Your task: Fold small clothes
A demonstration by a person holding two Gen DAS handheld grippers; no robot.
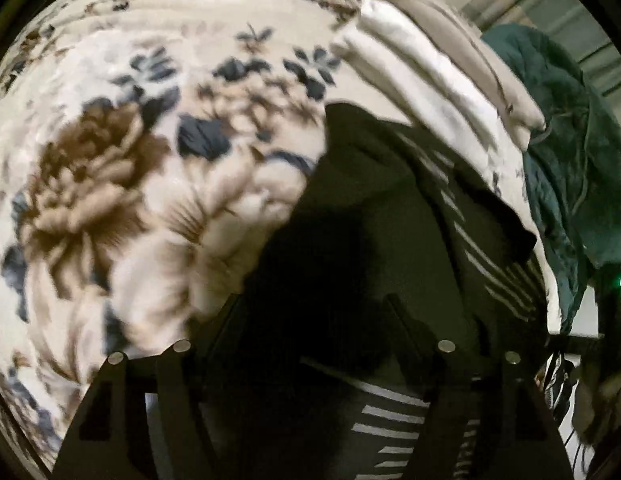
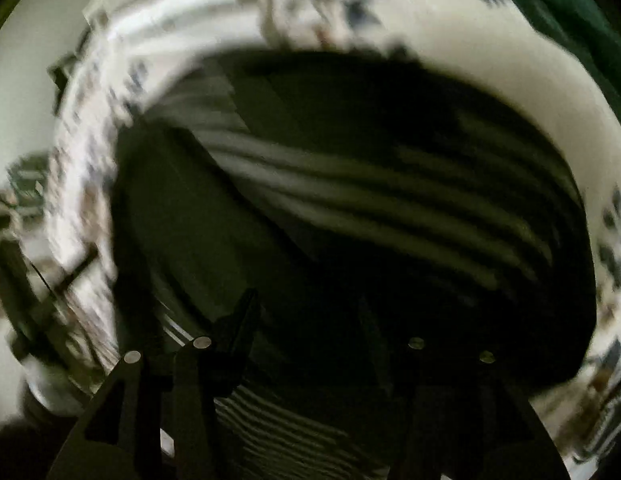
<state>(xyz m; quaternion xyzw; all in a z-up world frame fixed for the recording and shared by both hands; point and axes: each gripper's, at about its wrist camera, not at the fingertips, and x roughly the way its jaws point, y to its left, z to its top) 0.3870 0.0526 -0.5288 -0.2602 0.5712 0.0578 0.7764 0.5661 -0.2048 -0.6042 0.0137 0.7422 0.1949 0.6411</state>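
Observation:
A dark garment with white stripes (image 1: 374,240) lies on a floral blanket (image 1: 122,168). In the left wrist view it fills the lower middle and right. My left gripper (image 1: 312,308) hovers right over its dark part, jaws apart, with the cloth between and under the fingers. In the right wrist view the same striped garment (image 2: 370,200) fills the middle, blurred by motion. My right gripper (image 2: 310,308) is low over it, jaws apart. Whether either gripper pinches cloth is hidden in the dark.
Folded white and beige clothes (image 1: 442,56) are stacked at the far right of the blanket. A dark green garment (image 1: 570,152) lies beyond them and also shows in the right wrist view (image 2: 570,12). The blanket's edge (image 2: 70,184) falls off at the left.

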